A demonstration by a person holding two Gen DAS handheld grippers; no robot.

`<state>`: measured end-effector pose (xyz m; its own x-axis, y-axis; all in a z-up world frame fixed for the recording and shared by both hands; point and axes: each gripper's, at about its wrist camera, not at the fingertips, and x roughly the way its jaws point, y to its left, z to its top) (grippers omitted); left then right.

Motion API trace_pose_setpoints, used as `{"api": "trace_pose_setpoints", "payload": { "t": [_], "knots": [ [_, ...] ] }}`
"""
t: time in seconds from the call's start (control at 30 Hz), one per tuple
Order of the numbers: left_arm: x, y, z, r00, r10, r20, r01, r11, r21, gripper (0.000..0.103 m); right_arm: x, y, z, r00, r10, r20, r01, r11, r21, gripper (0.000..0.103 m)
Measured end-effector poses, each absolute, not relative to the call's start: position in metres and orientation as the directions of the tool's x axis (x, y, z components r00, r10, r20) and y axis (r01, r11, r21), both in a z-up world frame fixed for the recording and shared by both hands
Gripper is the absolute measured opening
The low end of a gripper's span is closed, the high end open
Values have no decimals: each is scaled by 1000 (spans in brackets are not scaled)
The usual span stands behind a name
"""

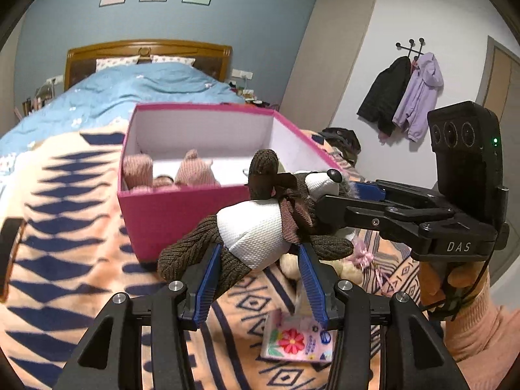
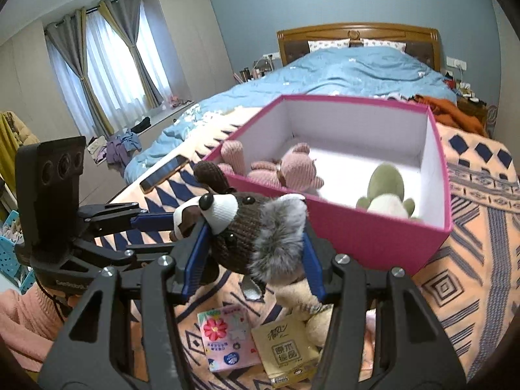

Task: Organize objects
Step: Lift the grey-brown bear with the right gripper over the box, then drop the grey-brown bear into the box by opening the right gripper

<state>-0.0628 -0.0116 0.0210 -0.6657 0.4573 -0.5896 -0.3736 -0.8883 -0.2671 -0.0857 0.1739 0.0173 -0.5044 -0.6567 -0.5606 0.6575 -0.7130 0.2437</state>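
Note:
A brown and white knitted plush dog point(image 1: 260, 227) hangs above the patterned blanket, held by both grippers. My left gripper point(image 1: 260, 260) is shut on its white belly. My right gripper point(image 2: 256, 243) is shut on its head point(image 2: 253, 227) and shows from the side in the left wrist view point(image 1: 351, 195). The open pink box point(image 1: 182, 217) stands just beyond, holding a pink plush bear point(image 2: 292, 172) and a green and white plush point(image 2: 386, 191).
Under the dog lie a cream plush point(image 2: 312, 305), a pink tissue pack with a red flower point(image 2: 227, 334) and a tan tissue pack point(image 2: 286, 351). A phone point(image 2: 164, 172) lies at the blanket's left edge. The blue bed stretches behind the box.

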Motion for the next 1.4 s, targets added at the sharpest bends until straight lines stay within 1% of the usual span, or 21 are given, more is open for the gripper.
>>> {"api": "trace_pose_setpoints", "payload": {
  "t": [0.37,0.57,0.77,1.03,1.23,1.4],
  "knots": [
    [-94,-17,59,-714,437,-547,-364,-899,-242,49,-117,171,53,-545,-678,-493,660,-709,247,55],
    [-123,-23,66,-719,423,-551,-343,-906,-247,49,-148,164,63,-561,-675,-479,649,-718,252,55],
    [-155,-30,65,-719,402,-566,-299,-915,-270,49,-178,153,64,-566,-661,-492,632,-731,255,56],
    [-190,-36,47,-696,383,-607,-243,-922,-303,49,-217,141,49,-544,-642,-541,609,-745,271,56],
    [-208,-42,36,-691,362,-626,-198,-927,-318,49,-243,133,36,-519,-637,-570,580,-752,313,56],
    [-219,-39,34,-707,293,-644,-154,-952,-263,49,-267,127,31,-502,-633,-588,546,-760,352,57]
  ]
}}
